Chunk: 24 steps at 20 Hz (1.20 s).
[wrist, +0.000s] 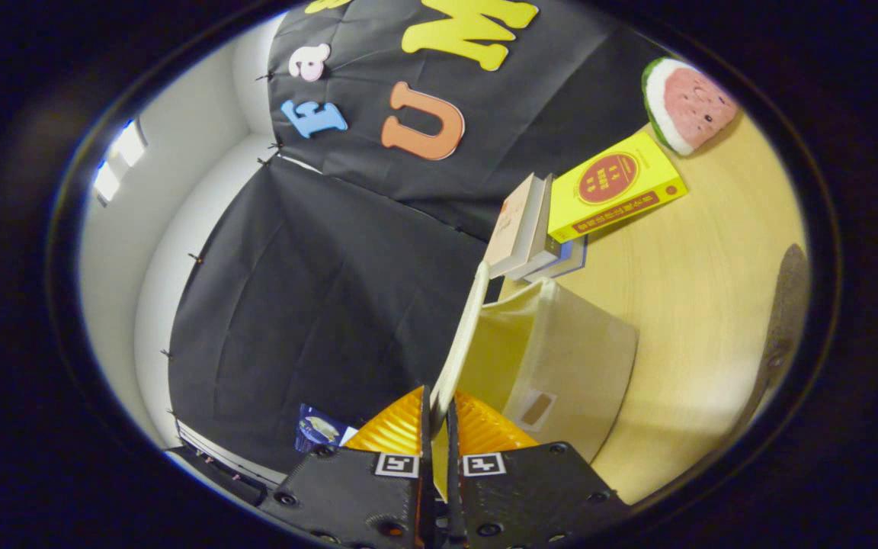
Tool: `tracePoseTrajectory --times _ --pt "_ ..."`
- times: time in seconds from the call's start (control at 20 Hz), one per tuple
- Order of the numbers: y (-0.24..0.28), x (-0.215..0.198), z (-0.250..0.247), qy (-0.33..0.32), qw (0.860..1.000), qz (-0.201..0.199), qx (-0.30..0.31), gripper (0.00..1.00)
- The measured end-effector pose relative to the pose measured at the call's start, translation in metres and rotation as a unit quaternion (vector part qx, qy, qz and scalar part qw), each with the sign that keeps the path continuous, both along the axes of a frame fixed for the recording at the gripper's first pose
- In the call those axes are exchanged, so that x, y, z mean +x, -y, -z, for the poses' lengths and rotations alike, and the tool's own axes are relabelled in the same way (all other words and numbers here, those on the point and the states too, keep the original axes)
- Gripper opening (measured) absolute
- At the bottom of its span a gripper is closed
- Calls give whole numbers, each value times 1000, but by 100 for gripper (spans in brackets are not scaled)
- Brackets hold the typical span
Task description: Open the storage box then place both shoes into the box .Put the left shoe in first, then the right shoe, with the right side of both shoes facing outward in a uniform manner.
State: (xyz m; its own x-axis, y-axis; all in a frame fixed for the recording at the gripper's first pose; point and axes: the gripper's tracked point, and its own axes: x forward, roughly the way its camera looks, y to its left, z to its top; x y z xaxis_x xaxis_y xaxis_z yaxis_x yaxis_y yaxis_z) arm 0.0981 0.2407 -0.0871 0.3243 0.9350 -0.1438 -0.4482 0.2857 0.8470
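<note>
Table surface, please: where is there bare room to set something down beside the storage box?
Bare light wooden table lies between the cream fabric storage box and the watermelon-slice toy. It is crowded behind the box, by the stacked books. The claw pinches the box's lid.

We are looking along the gripper (439, 415), and its two fingers are pressing on the edge of the lid (460, 343) of the storage box (561, 366), with the lid standing open between them. The box is sitting on a wooden table (698, 305). Beyond the box, some books (530, 229) are lying in a pile, a yellow book (614, 187) is leaning on them, and a watermelon slice toy (687, 103) is lying further away.
</note>
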Motion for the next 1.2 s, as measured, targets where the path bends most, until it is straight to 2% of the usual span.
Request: tracePoseTrajectory --times 0.4,0.65,0.75,0.8,0.95,1.0,1.2 --pt "-50 -9 -69 35 999 12 -4 6" --pt "-104 -18 -102 58 998 9 -4 6" --pt "-127 -15 -109 67 997 20 -12 6" --pt "-137 -12 -112 71 997 31 -15 12" --pt "-169 -15 -116 75 996 33 -21 13" --pt "-180 -14 -116 77 996 33 -26 17" --pt "-207 -8 -115 83 995 44 -46 21"
